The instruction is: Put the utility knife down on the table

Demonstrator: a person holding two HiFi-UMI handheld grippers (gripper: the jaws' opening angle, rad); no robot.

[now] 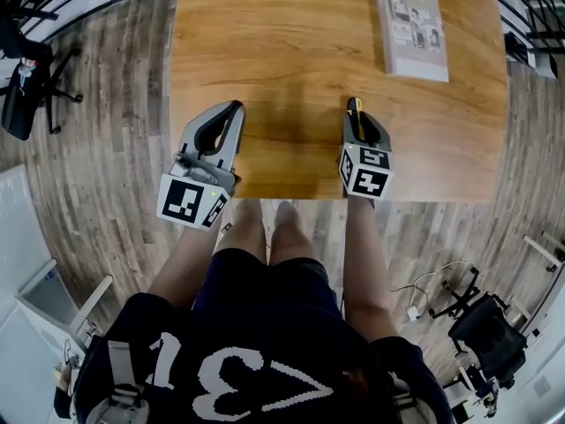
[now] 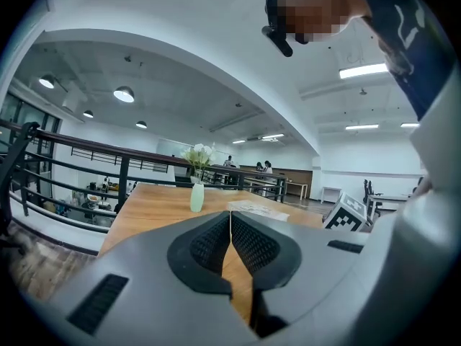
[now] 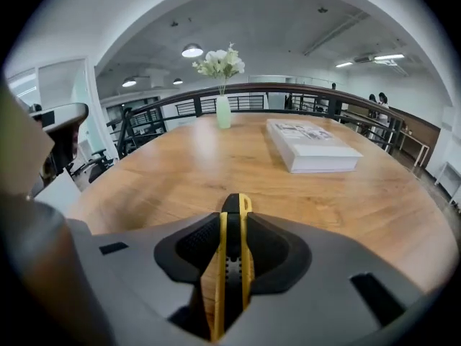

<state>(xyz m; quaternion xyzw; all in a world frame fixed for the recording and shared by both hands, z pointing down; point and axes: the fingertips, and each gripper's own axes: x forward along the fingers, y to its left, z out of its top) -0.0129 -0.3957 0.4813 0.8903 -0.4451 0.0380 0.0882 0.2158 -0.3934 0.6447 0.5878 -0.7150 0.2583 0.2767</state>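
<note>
A yellow and black utility knife (image 3: pixel 230 265) is clamped between the jaws of my right gripper (image 3: pixel 232 218), its tip poking out ahead of the pads. In the head view the right gripper (image 1: pixel 356 113) hovers over the near edge of the wooden table (image 1: pixel 291 51), with the utility knife (image 1: pixel 357 117) showing at its front. My left gripper (image 1: pixel 231 111) sits to the left at the table's near edge. Its jaws are shut with nothing between them, the left gripper (image 2: pixel 230 218) pads touching at the tips.
A white book (image 1: pixel 410 26) lies at the table's far right; the same book (image 3: pixel 310 147) is ahead of the right gripper. A vase of white flowers (image 3: pixel 223 99) stands at the far end. Railings and office chairs surround the table.
</note>
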